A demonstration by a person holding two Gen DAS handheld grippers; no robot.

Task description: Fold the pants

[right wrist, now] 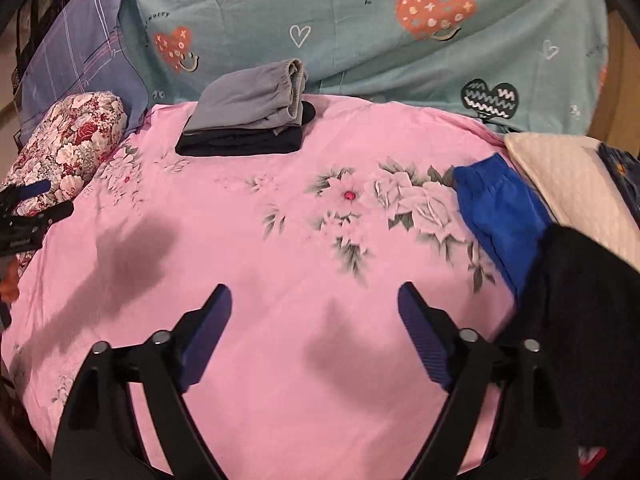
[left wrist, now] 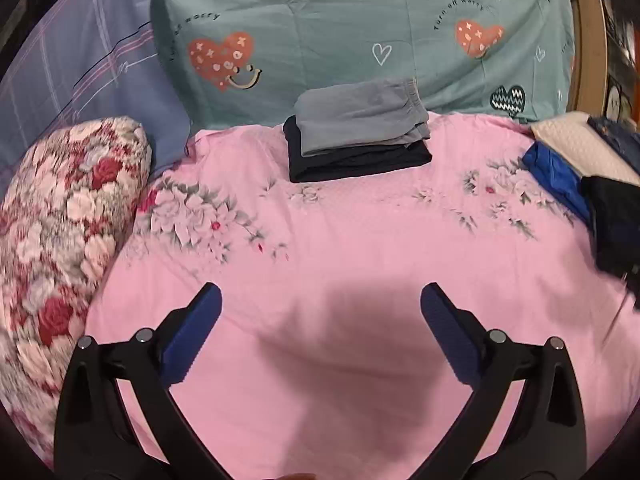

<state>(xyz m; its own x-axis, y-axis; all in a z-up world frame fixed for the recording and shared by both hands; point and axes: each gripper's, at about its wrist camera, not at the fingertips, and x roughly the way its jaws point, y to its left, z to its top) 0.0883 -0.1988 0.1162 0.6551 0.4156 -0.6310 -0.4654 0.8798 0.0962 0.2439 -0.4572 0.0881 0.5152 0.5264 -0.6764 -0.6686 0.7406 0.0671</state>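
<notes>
Two folded pants, grey pair (left wrist: 360,114) atop dark pair (left wrist: 360,162), sit stacked at the far side of the bed (left wrist: 340,240). Unfolded blue pants (right wrist: 500,212) and black pants (right wrist: 580,300) wait at right. Left gripper (left wrist: 320,300) and right gripper (right wrist: 314,300) hover spread, empty.

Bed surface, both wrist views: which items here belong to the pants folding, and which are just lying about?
Job items:
- folded grey pants stacked on folded dark pants
- unfolded blue pants
- unfolded black garment
- left tongs and right tongs, both open and empty

Lying about:
- floral bolster
- teal heart quilt
- cream cushion
</notes>
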